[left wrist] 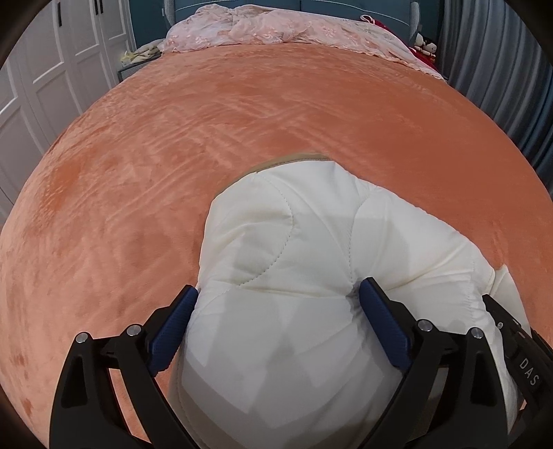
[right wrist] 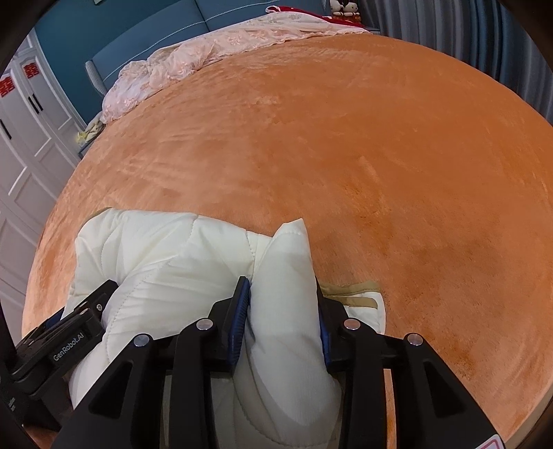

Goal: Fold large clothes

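Observation:
A white quilted jacket [left wrist: 276, 224] lies bunched near the front edge of the orange bed cover [left wrist: 242, 103]. My left gripper [left wrist: 278, 290] stands wide open around a thick bulge of it, and the cloth touches both blue pads. In the right wrist view the same jacket [right wrist: 155, 248] shows a narrow upright fold. My right gripper [right wrist: 280, 281] is shut on that fold, the pads pressing it from both sides. A tan trim [right wrist: 352, 293] peeks out just right of it. The two grippers sit side by side on the bundle.
The orange plush bed cover [right wrist: 380, 138] stretches far ahead. A crumpled pink lace cloth [left wrist: 276, 31] lies at the headboard end. White wardrobe doors [left wrist: 41, 86] stand to the left and grey curtains [left wrist: 501, 86] to the right.

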`<action>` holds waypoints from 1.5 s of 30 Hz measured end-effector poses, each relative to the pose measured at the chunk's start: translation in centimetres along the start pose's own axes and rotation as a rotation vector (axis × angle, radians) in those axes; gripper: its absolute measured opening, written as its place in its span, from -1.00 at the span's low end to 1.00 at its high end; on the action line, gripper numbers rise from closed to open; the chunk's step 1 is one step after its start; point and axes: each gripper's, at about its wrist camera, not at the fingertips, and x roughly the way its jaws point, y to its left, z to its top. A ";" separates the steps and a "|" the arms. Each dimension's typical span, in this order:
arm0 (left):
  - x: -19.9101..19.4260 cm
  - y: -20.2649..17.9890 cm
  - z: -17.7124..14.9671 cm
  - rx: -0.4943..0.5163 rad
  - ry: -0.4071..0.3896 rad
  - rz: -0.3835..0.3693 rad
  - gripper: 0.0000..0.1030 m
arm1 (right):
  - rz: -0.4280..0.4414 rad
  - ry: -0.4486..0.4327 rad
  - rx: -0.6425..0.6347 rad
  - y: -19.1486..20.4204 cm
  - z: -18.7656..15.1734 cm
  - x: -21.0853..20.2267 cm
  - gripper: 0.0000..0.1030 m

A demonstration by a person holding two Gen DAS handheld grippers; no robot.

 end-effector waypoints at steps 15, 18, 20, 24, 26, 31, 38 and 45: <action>-6.5 9.2 -4.6 -0.197 0.134 -0.353 0.86 | 0.226 0.114 0.170 -7.5 -3.4 -9.0 0.41; -6.6 10.4 -7.4 -0.277 0.212 -0.493 0.86 | 0.306 0.183 0.216 -8.2 -5.9 -8.6 0.54; -6.5 10.5 -8.5 -0.310 0.227 -0.551 0.86 | 0.347 0.214 0.252 -8.3 -6.9 -8.0 0.59; -5.8 9.2 -9.4 -0.305 0.241 -0.630 0.90 | 0.464 0.273 0.312 -7.4 -8.1 -6.4 0.70; -5.8 9.0 -9.3 -0.311 0.234 -0.631 0.90 | 0.452 0.260 0.304 -6.6 -8.2 -6.2 0.67; -8.2 8.9 -8.0 -0.229 0.145 -0.597 0.30 | 0.427 0.186 0.208 -3.6 -7.0 -7.8 -0.05; -11.7 12.6 -3.7 -0.134 -0.069 -0.449 0.11 | 0.354 0.036 -0.102 7.4 -3.7 -8.8 -0.25; -9.2 19.0 -0.7 -0.127 -0.136 -0.306 0.11 | 0.408 0.021 -0.182 15.3 -0.4 -3.0 -0.26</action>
